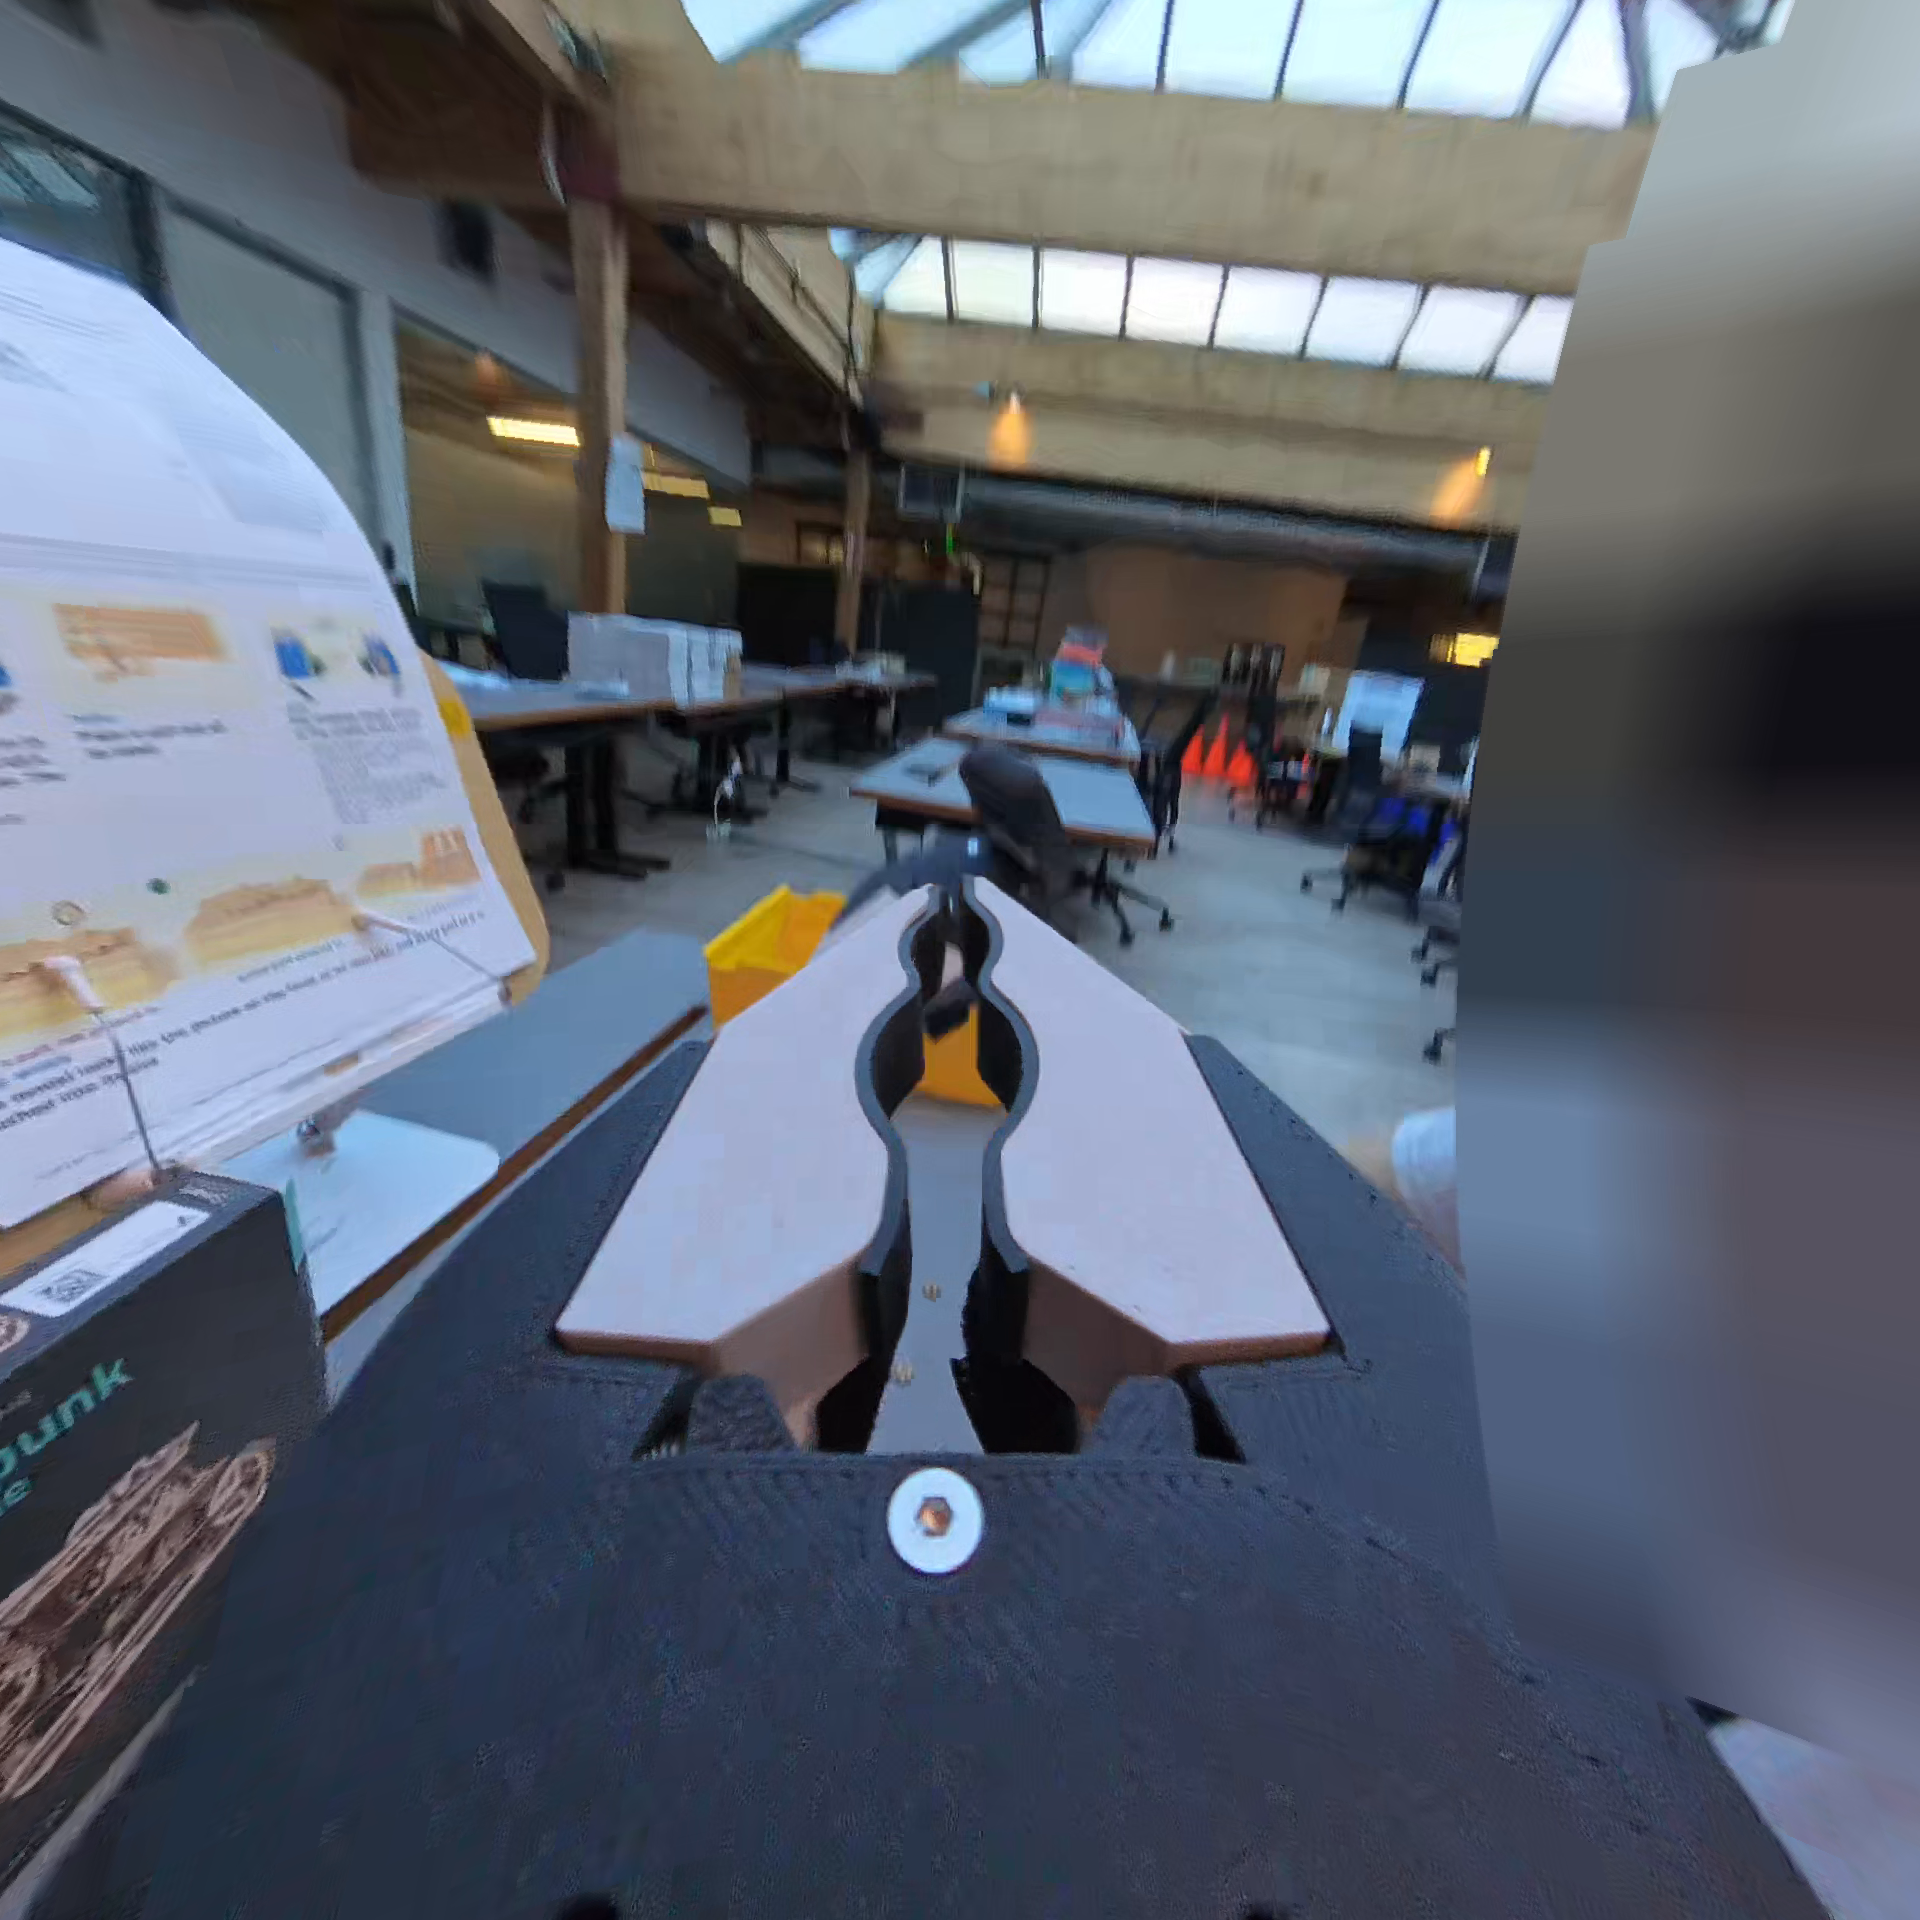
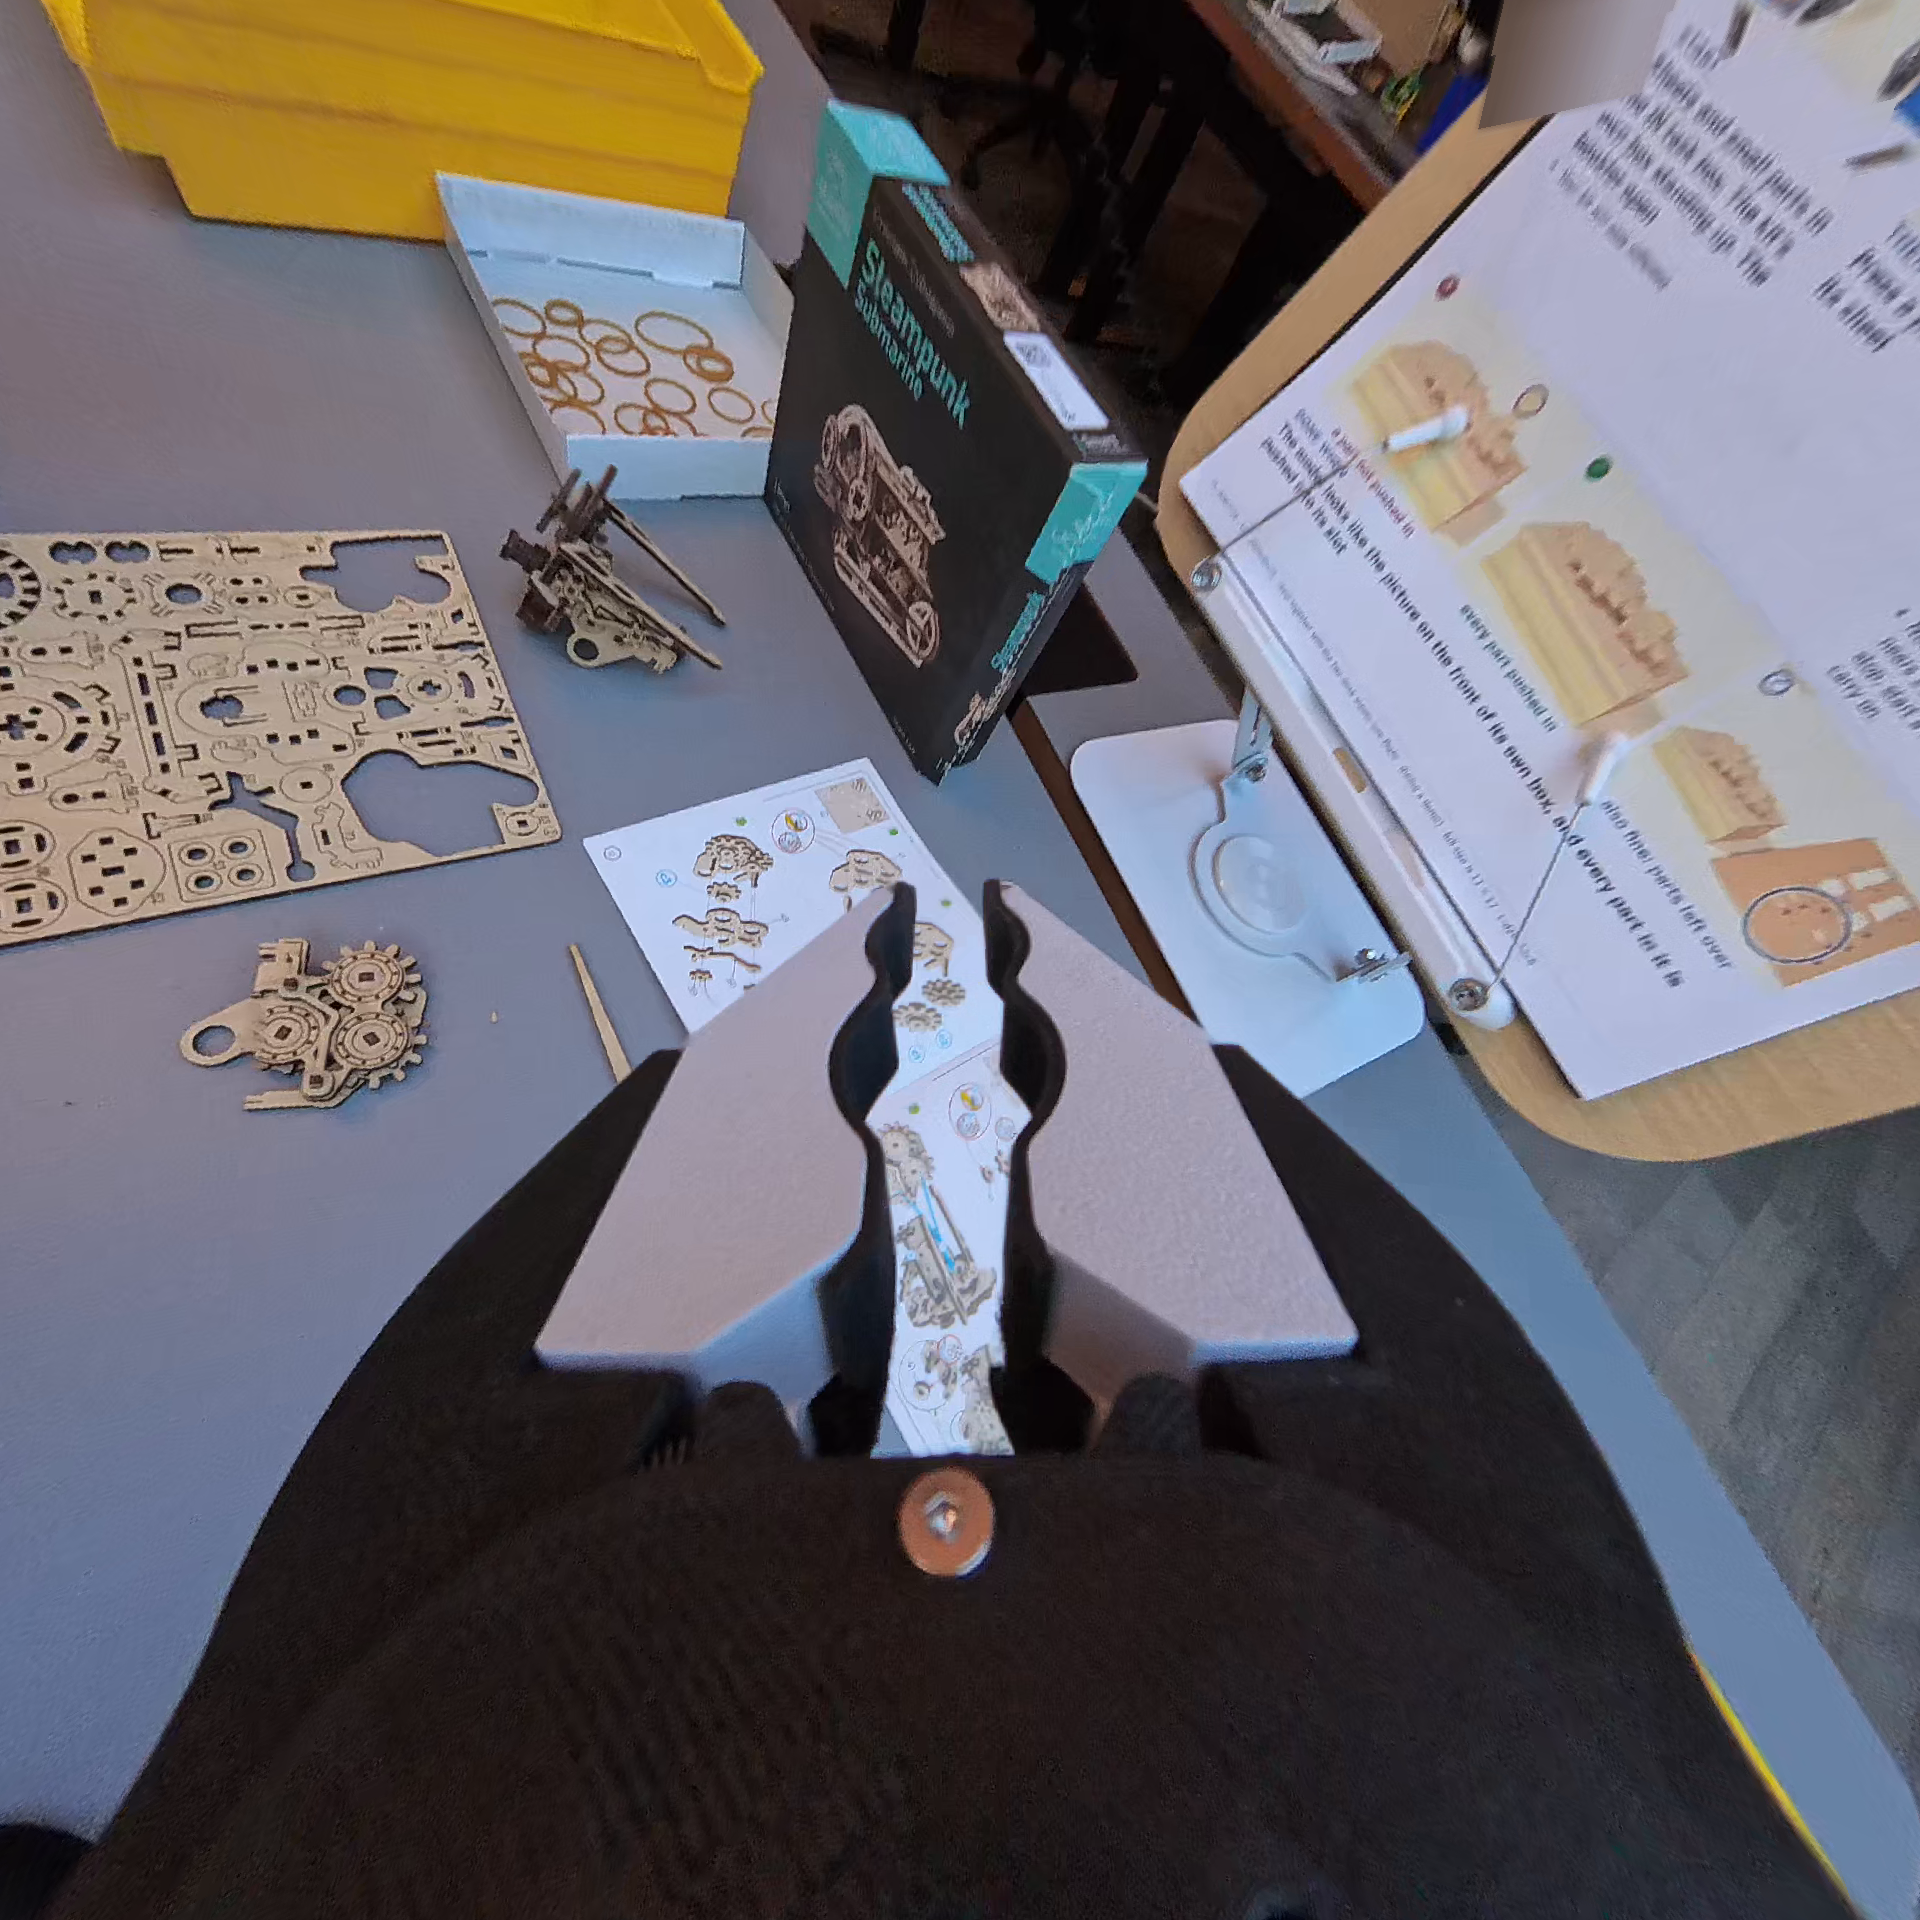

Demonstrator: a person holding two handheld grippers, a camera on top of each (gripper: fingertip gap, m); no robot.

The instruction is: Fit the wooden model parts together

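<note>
In the right wrist view a laser-cut wooden parts sheet (image 2: 239, 727) lies flat at the left of the grey table (image 2: 208, 1299). A pale gear sub-assembly (image 2: 312, 1023) lies in front of it, and a darker sub-assembly with rods (image 2: 603, 592) lies behind it. A thin wooden stick (image 2: 601, 1013) lies near my right gripper (image 2: 945, 894), which hovers slightly open and empty over a printed instruction sheet (image 2: 790, 904). My left gripper (image 1: 951, 891) points out across the room above the table edge. Its jaws are nearly together and hold nothing.
The dark model box (image 2: 935, 468) stands upright and also shows in the left wrist view (image 1: 135, 1455). A white tray of rubber rings (image 2: 623, 343) and a yellow bin (image 2: 416, 104) sit behind. A stand with an open instruction page (image 2: 1558, 623) stands at the right on a white base (image 2: 1247, 883). My right fingertips sit around 25 cm from my left ones. The thin wooden stick (image 2: 601, 1013) lies some 20 cm from my right tips, 35 cm from my left tips.
</note>
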